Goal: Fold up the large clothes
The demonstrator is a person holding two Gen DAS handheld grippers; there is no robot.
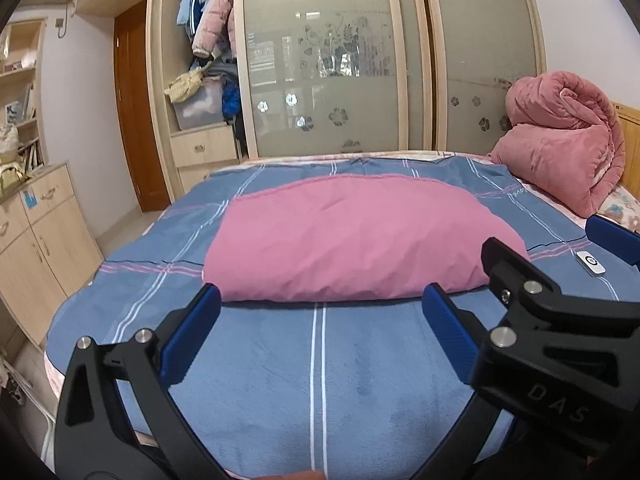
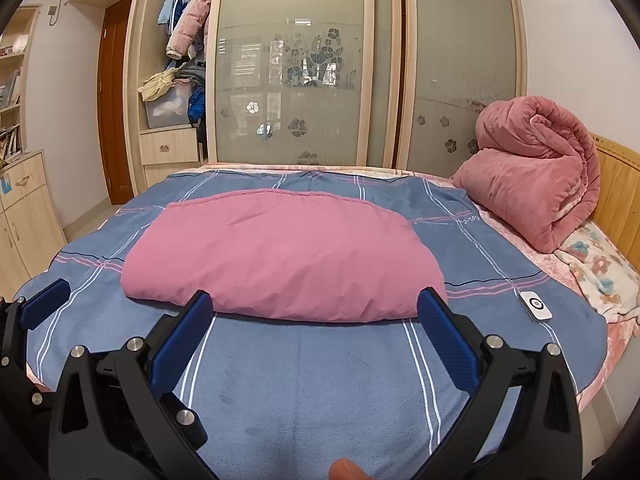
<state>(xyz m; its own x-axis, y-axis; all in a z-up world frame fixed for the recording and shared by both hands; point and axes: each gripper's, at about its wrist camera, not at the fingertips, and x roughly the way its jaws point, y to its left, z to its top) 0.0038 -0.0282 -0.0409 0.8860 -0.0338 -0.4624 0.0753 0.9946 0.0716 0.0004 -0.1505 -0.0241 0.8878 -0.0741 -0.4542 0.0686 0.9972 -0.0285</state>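
The lower edge of the bed (image 1: pixel 280 380) is cut off in both wrist views, and only a sliver of a fingertip (image 2: pixel 346 470) is glimpsed at the bottom of the right view (whose hand cannot be told). The far side of the folded pink garment (image 1: pixel 344 240) is hidden behind its own bulk, so the layers cannot be counted. It is seen lying in the middle of the blue checked bedspread (image 2: pixel 320 380), folded into a thick pad, its near folded edge facing the tongs.

The left gripper (image 1: pixel 320 312) is held level above the near part of the bedspread, its blue pads (image 1: pixel 192 340) spread wide with nothing between them, just short of the garment's near edge. The right gripper (image 2: pixel 316 316) is posed the same way beside it, tongs spread and empty.

The letters "DAS" are read on the black body of the other gripper in the left view. A small white remote (image 2: pixel 536 306) is spotted near the bed's right edge, and a rolled pink quilt (image 2: pixel 536 168) at the far right corner. Script on the bedspread is too small to read.
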